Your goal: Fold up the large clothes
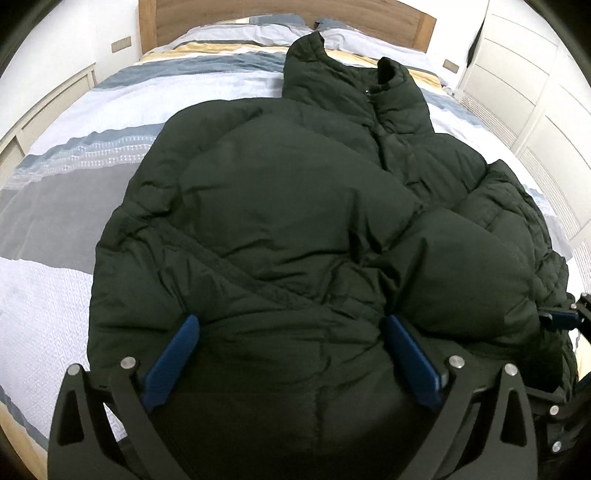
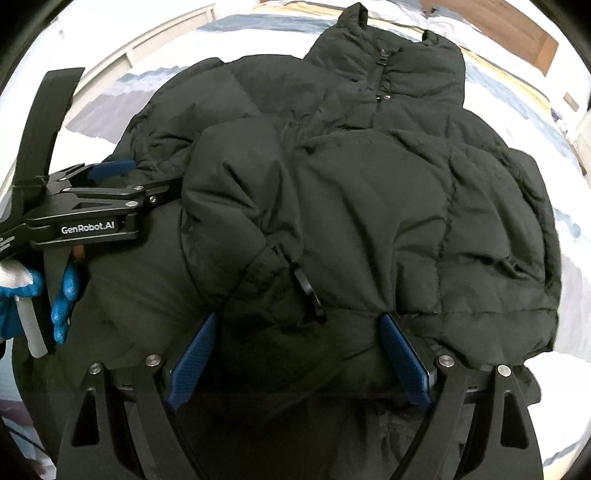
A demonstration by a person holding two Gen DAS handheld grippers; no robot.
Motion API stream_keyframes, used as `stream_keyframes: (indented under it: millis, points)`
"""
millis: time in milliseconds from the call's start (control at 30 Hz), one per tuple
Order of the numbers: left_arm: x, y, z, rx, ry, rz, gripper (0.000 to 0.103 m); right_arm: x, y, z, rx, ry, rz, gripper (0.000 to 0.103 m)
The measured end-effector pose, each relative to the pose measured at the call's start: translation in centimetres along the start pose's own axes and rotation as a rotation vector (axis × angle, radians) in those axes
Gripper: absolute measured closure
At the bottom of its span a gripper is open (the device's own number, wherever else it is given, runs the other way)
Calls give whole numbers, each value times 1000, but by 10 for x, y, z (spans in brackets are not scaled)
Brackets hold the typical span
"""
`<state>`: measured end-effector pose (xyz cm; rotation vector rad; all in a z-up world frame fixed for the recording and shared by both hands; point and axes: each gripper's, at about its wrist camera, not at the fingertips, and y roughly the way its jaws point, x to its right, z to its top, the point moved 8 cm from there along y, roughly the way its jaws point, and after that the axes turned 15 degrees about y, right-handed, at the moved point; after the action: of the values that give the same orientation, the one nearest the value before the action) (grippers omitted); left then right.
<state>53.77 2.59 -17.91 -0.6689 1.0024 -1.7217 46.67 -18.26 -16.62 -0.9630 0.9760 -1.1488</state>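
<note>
Over the jacket [image 1: 280, 206] hem, left gripper [image 1: 291, 354] and right gripper [image 2: 299, 354] are spread wide, nothing pinched; slippery padding may be missed or bunched.

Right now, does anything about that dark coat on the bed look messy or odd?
Nothing damaged. The coat lies on the bed with both sleeves folded across its front, one sleeve bunched up; its collar stands upright.

The puffer jacket [image 1: 280, 206] is a very dark green, near black, quilted in stitched panels. The bed cover [image 1: 62, 206] beneath carries wavy bands of white, blue, grey and pale yellow, below a brown wooden headboard [image 1: 236, 18]. Both grippers are black with blue pads [image 1: 171, 363], and a glove [image 2: 64, 295] is blue and white.
</note>
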Motion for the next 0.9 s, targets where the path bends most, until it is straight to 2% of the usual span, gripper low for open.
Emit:
stream_keyframes:
  millis: [100,233,500,900]
  points:
    - [-2,-10,3,22,-12,11,1,-7,-15,4,31,-49,-28,16]
    - [-1,-22,0,39,-11,23,1,-24,-32,10,65,-82,-8,16]
    - [3,-21,-11,31,0,27,1,-13,-2,-6,-15,-24,-11,16]
    - [5,-21,-14,13,7,43,1,-12,-1,-14,-7,-23,-6,16]
